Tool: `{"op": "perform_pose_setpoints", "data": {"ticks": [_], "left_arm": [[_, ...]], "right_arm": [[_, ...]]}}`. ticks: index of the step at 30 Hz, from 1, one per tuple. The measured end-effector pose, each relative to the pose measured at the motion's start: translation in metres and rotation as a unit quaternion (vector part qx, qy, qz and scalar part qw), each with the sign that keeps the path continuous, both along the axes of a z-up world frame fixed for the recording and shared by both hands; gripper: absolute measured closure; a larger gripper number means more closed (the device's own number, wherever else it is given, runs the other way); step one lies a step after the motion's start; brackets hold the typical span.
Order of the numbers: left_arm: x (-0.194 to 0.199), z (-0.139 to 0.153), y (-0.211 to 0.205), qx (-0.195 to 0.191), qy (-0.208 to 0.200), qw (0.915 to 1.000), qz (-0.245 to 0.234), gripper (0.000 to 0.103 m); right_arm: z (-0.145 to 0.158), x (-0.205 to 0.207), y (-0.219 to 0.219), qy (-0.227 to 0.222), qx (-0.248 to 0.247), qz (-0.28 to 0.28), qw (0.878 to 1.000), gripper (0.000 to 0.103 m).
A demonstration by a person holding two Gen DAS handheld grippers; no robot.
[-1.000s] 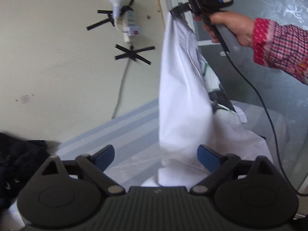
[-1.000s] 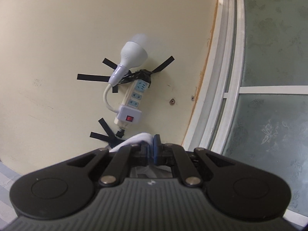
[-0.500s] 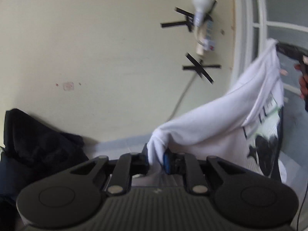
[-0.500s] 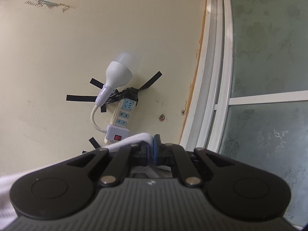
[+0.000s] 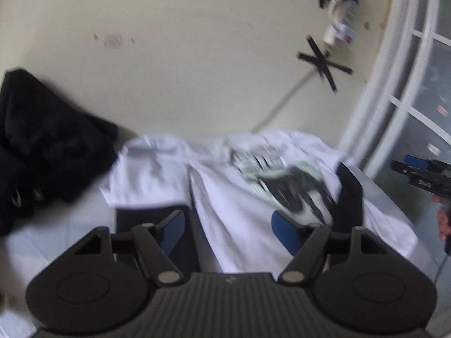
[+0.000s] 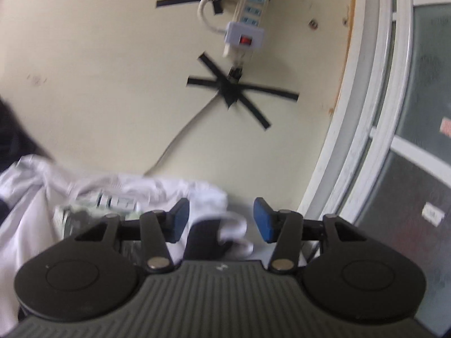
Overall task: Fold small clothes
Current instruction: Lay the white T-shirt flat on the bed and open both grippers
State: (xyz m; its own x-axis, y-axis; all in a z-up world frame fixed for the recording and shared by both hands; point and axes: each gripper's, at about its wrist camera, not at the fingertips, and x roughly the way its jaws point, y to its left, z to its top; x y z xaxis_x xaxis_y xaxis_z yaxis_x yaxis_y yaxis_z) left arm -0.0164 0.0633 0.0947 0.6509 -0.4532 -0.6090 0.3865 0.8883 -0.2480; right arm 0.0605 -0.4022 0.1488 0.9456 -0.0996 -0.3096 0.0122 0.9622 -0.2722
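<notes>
**Shirt laid out, both claws empty**

Left view: left claw (image 5: 228, 232) held apart over the shirt (image 5: 248, 197), spread print-up on the worktop (image 5: 50, 242).

Right view: right claw (image 6: 221, 221) apart, shirt (image 6: 112, 191) below. Smoothing done, likely; an edge grip is needed next.

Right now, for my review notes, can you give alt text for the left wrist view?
A white printed T-shirt lies spread on the table, graphic side up, just beyond the open left gripper. A heap of black clothing sits to its left against the cream wall.
</notes>
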Motion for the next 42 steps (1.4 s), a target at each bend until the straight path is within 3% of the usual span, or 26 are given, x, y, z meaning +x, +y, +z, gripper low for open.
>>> {"op": "perform_pose_setpoints", "data": {"ticks": [2, 3, 5, 9, 10, 11, 12, 13, 15, 19, 21, 23, 25, 27, 29, 31, 33, 35, 36, 37, 39, 42], "left_arm": [[-0.027, -0.02, -0.003, -0.026, 0.045, 0.9979, -0.039, 0.013], [-0.043, -0.029, -0.008, -0.046, 0.062, 0.9952, -0.061, 0.013], [-0.061, -0.043, -0.015, -0.075, 0.083, 0.9909, -0.075, 0.001], [-0.067, -0.072, -0.036, -0.08, 0.123, 0.9861, -0.078, 0.005], [-0.064, -0.075, -0.04, -0.082, 0.121, 0.986, -0.08, 0.027], [-0.06, -0.078, -0.042, -0.082, 0.126, 0.9849, -0.086, 0.071], [-0.053, -0.081, -0.043, -0.079, 0.15, 0.9817, -0.087, 0.094], [-0.045, -0.081, -0.037, -0.092, 0.18, 0.9758, -0.082, 0.098], [-0.046, -0.069, -0.012, -0.145, 0.189, 0.9682, -0.076, 0.098], [-0.081, -0.006, 0.059, -0.152, 0.102, 0.9817, -0.053, 0.098], [-0.101, 0.011, 0.091, -0.147, 0.082, 0.9854, -0.028, 0.098], [-0.117, 0.007, 0.112, -0.143, 0.095, 0.9851, -0.01, 0.098], [-0.128, -0.016, 0.119, -0.151, 0.134, 0.9792, -0.012, 0.096], [-0.133, -0.044, 0.116, -0.136, 0.165, 0.9766, -0.024, 0.092], [-0.13, -0.061, 0.115, -0.112, 0.177, 0.9778, -0.01, 0.084], [-0.124, -0.064, 0.125, -0.106, 0.167, 0.98, 0.023, 0.08], [-0.118, -0.06, 0.139, -0.099, 0.143, 0.9826, 0.064, 0.072], [-0.113, -0.056, 0.15, -0.1, 0.124, 0.9826, 0.096, 0.055], [-0.11, -0.055, 0.153, -0.103, 0.117, 0.9823, 0.104, 0.053], [-0.106, -0.055, 0.155, -0.107, 0.112, 0.9819, 0.109, 0.051], [-0.097, -0.06, 0.155, -0.109, 0.116, 0.9798, 0.121, 0.05], [-0.08, -0.07, 0.145, -0.109, 0.126, 0.9776, 0.128, 0.05]], "right_arm": [[-0.029, -0.031, -0.013, 0.027, 0.014, 0.009, 1.0, 0.034], [-0.04, -0.045, -0.019, 0.037, 0.031, 0.011, 0.999, 0.026], [-0.058, -0.068, -0.033, 0.048, 0.065, 0.01, 0.997, 0.014], [-0.089, -0.068, -0.039, 0.098, 0.093, 0.003, 0.991, 0.012], [-0.096, -0.063, -0.036, 0.111, 0.091, 0.006, 0.99, 0.026], [-0.101, -0.059, -0.032, 0.122, 0.087, 0.01, 0.989, 0.045], [-0.102, -0.053, -0.028, 0.136, 0.091, 0.02, 0.986, 0.073], [-0.095, -0.052, -0.024, 0.132, 0.106, 0.017, 0.986, 0.09], [-0.075, -0.062, -0.014, 0.119, 0.112, 0.031, 0.986, 0.091], [-0.03, -0.115, -0.005, 0.088, 0.181, 0.119, 0.972, 0.095], [-0.022, -0.147, -0.003, 0.087, 0.2, 0.158, 0.963, 0.095], [-0.027, -0.171, -0.001, 0.102, 0.202, 0.171, 0.959, 0.097], [-0.044, -0.186, -0.001, 0.135, 0.202, 0.167, 0.955, 0.1], [-0.068, -0.19, -0.002, 0.184, 0.193, 0.155, 0.951, 0.1], [-0.085, -0.184, -0.003, 0.21, 0.151, 0.11, 0.96, 0.097], [-0.086, -0.169, -0.007, 0.203, 0.118, 0.043, 0.971, 0.088], [-0.072, -0.154, -0.013, 0.179, 0.148, 0.033, 0.972, 0.085], [-0.056, -0.137, -0.013, 0.144, 0.2, 0.05, 0.968, 0.064], [-0.05, -0.128, -0.006, 0.129, 0.217, 0.061, 0.966, 0.048], [-0.046, -0.118, 0.003, 0.116, 0.225, 0.073, 0.965, 0.041], [-0.045, -0.095, 0.02, 0.11, 0.239, 0.097, 0.96, 0.039], [-0.061, -0.042, 0.044, 0.146, 0.272, 0.1, 0.946, 0.039]]}}
